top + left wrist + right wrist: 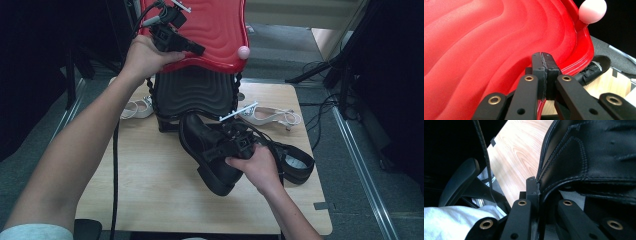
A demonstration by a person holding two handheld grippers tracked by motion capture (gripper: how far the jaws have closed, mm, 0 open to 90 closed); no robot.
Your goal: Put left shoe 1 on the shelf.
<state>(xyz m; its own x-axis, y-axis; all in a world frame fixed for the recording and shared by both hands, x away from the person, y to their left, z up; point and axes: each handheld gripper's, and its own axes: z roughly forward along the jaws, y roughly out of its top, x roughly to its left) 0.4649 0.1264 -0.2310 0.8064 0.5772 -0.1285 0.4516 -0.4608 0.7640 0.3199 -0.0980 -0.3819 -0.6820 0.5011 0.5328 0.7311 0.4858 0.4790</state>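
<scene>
A red shell case stands at the table's far edge, and its ribbed lid (215,30) (486,45) is swung up over the black ribbed base (192,95). My left gripper (197,49) (545,62) is shut on the lid's front rim, with the red edge pinched between the pads. A pink knob (243,52) (592,10) sits on the lid's corner. My right gripper (212,150) (537,187) is shut on the collar of a black leather shoe (192,132) (594,157), which hangs tilted above the table. A second black shoe (295,162) (594,70) lies to its right.
White strappy sandals lie on the wooden table (150,185) (519,152), one (270,116) to the right of the case and one (137,107) to its left. A black cable runs down the table's left side. A chair armrest (459,182) sits below the near edge.
</scene>
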